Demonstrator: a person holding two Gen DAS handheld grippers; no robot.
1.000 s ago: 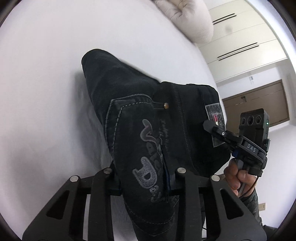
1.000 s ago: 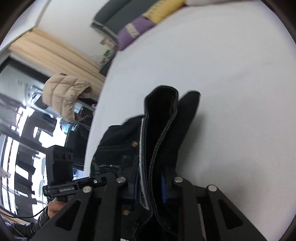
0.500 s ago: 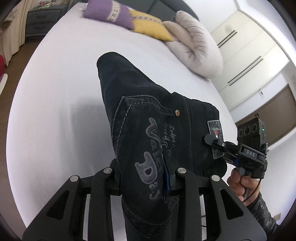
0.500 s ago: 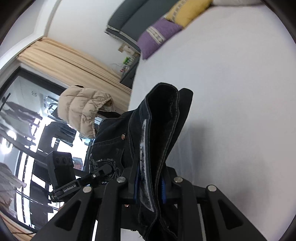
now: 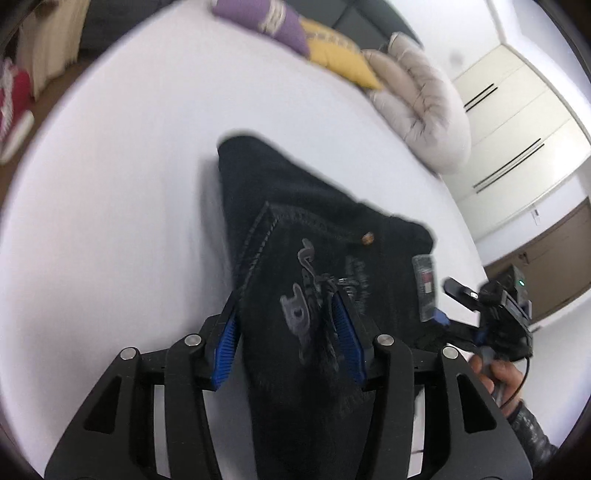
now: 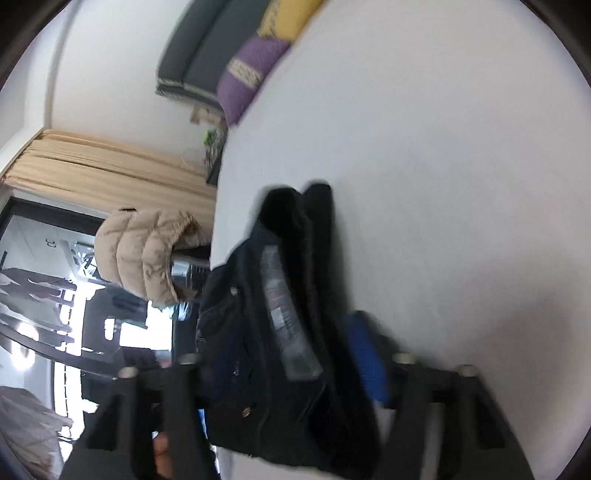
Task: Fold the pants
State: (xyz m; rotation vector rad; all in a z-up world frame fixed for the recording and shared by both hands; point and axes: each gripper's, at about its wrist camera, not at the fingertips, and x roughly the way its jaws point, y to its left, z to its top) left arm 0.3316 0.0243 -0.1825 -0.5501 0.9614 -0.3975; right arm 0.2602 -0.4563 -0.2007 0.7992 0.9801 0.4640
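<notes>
Black denim pants (image 5: 317, 266), folded into a thick bundle, are shown above the white bed (image 5: 122, 206), well short of the purple pillow (image 5: 273, 22) at its head. The left tongs (image 5: 286, 325) are seen spread apart, blue pads (image 5: 226, 338) flanking the embroidered pocket. The right tongs (image 6: 295, 354) are likewise parted around the waistband; one blue pad (image 6: 365, 354) is visible beside the cloth.

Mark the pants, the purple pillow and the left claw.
pants (image 5: 317, 214): left wrist view, on the dark denim above the back pocket.
purple pillow (image 5: 273, 16): left wrist view, on its middle, at the head of the bed.
left claw (image 5: 286, 314): left wrist view, midway between its blue-padded fingertips.
</notes>
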